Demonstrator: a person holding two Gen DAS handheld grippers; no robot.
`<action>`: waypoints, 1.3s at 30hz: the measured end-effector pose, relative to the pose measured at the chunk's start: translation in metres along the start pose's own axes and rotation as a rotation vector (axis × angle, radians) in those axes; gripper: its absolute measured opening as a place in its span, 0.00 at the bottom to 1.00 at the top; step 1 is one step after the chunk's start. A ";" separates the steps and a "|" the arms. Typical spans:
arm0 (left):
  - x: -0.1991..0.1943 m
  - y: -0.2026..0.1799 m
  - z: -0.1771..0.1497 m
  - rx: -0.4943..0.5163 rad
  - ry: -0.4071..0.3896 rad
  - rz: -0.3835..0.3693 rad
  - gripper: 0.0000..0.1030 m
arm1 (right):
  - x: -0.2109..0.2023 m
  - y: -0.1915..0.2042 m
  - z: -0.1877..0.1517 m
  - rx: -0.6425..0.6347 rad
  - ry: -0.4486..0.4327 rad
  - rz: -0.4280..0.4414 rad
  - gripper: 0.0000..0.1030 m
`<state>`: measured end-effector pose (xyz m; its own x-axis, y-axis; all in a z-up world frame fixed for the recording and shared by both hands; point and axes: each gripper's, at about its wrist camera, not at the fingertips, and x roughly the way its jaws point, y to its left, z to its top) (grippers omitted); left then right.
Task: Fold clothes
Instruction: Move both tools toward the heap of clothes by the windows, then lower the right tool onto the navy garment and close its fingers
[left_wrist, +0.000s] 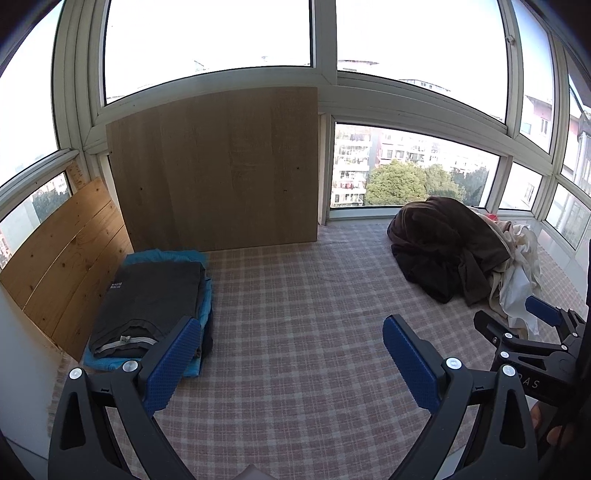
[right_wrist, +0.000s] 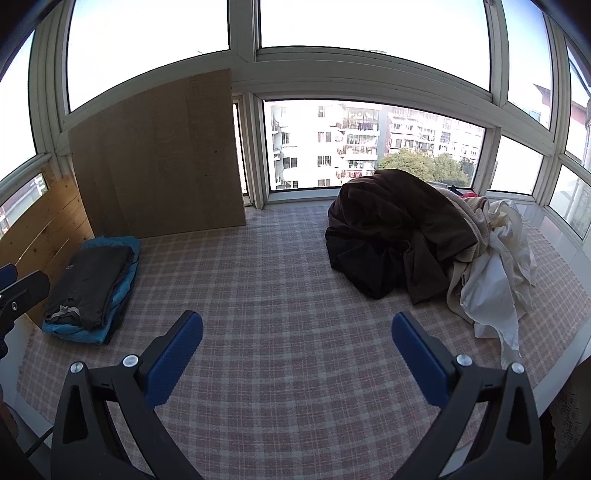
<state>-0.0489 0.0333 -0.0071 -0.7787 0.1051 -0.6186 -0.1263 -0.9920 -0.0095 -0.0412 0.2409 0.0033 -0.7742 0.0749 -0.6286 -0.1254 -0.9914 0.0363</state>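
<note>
A stack of folded clothes (left_wrist: 147, 299), dark grey on top of blue, lies at the left of the plaid-covered surface (left_wrist: 303, 295); it also shows in the right wrist view (right_wrist: 90, 284). A pile of unfolded clothes (left_wrist: 454, 251), dark brown with cream and white pieces, lies at the far right, also in the right wrist view (right_wrist: 413, 240). My left gripper (left_wrist: 291, 332) is open and empty above the plaid cloth, beside the folded stack. My right gripper (right_wrist: 297, 328) is open and empty above the middle of the cloth; it shows at the right of the left wrist view (left_wrist: 539, 321).
A brown board (left_wrist: 218, 170) and a pine plank panel (left_wrist: 62, 266) lean against the windows (left_wrist: 413, 170) behind and left of the stack. Window frames ring the surface on the far and right sides.
</note>
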 end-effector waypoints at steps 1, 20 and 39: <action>0.003 -0.003 0.002 0.001 0.003 -0.009 0.96 | 0.000 -0.006 0.000 0.011 -0.007 -0.010 1.00; 0.072 -0.120 0.042 0.005 0.109 -0.044 0.79 | 0.036 -0.190 0.042 0.056 -0.007 -0.065 1.00; 0.172 -0.203 0.041 -0.057 0.364 0.060 0.73 | 0.152 -0.425 0.198 -0.004 0.060 -0.064 1.00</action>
<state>-0.1822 0.2555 -0.0796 -0.5124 0.0252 -0.8584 -0.0449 -0.9990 -0.0026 -0.2283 0.6953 0.0463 -0.7262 0.1315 -0.6748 -0.1707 -0.9853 -0.0082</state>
